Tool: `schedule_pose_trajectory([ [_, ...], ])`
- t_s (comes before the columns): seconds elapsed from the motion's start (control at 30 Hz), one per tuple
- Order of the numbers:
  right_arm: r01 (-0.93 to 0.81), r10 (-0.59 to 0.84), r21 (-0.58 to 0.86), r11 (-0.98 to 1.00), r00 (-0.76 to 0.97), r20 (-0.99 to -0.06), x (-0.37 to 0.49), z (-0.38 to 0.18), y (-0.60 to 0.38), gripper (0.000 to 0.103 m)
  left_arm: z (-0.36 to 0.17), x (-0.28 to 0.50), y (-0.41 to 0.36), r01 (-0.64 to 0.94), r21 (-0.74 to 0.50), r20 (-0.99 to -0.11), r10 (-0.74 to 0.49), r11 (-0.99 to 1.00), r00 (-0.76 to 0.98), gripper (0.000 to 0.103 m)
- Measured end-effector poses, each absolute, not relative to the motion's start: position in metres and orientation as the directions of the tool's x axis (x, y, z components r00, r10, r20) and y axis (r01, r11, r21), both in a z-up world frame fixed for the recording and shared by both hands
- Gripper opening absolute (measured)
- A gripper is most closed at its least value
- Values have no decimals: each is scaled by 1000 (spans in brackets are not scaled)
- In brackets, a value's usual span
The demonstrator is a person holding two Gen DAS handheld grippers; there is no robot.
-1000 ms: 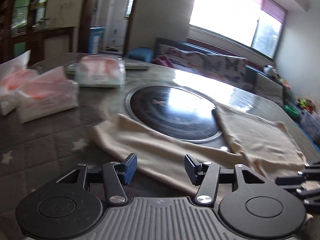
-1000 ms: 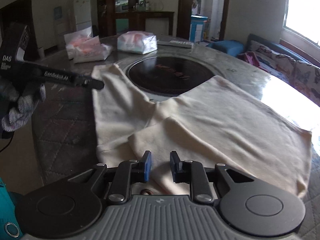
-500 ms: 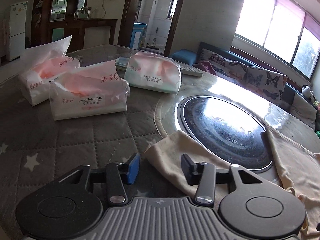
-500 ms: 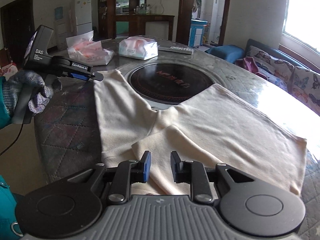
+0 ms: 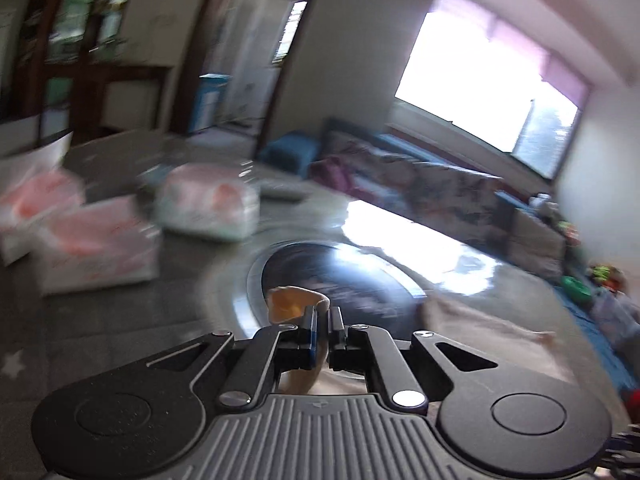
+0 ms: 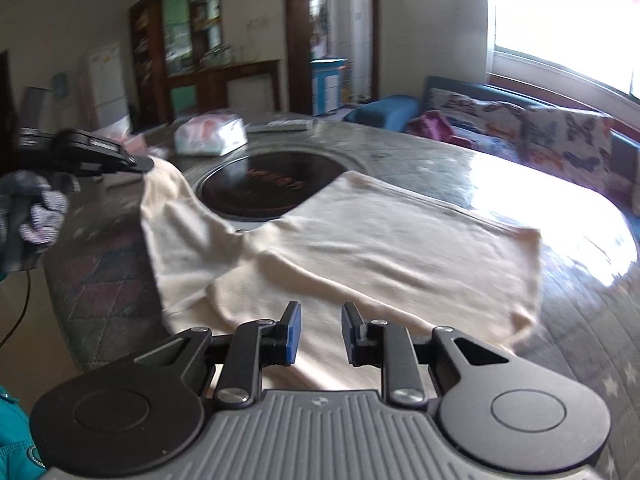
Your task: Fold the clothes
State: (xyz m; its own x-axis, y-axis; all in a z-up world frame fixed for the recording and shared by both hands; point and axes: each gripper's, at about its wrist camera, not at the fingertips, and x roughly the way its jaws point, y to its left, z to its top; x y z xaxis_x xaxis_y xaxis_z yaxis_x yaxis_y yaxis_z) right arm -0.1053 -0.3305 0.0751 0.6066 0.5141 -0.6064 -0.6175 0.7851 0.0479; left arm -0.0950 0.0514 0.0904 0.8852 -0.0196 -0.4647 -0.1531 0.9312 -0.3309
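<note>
A cream garment [image 6: 360, 236] lies spread on the round table, one leg running to the far left. My left gripper [image 5: 323, 314] is shut on the end of that leg [image 5: 294, 302] and holds it lifted above the table; it also shows in the right wrist view [image 6: 138, 162], pinching the cloth corner. My right gripper [image 6: 318, 318] is open and empty, hovering just above the garment's near edge. The left wrist view is motion-blurred.
A dark round hotplate [image 6: 272, 178] is set in the table's middle, partly under the garment. Tissue packs [image 5: 100, 240] [image 6: 210, 134] sit at the far left. A sofa [image 6: 520, 120] stands beyond the table. The table edge [image 6: 64, 312] drops off at left.
My left gripper has closed on the end of the garment's leg and lifted it. My right gripper has opened wider and risen slightly above the near edge.
</note>
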Motion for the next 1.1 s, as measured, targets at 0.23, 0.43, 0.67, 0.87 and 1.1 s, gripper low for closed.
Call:
schedule_pose_trajectory([
  [0.23, -508, 474, 110, 854, 675, -565, -113, 70, -377, 21, 134, -89, -44, 162, -346, -367, -293, 924, 883, 5],
  [0.43, -403, 422, 164, 901, 720, -551, -124, 61, -420, 21, 129, -78, -123, 347, -372, -358, -478, 861, 802, 5],
  [0.67, -335, 384, 193, 922, 733, -562, -131, 53, -448, 21, 89, -64, -182, 456, -399, -437, -602, 796, 669, 8],
  [0.87, -332, 386, 201, 922, 735, -558, -128, 56, -449, 21, 65, -72, -186, 493, -349, -512, -602, 797, 613, 25],
  [1.1, -391, 447, 226, 892, 688, -572, -115, 56, -428, 22, 65, -94, -117, 406, -205, -523, -450, 891, 724, 45],
])
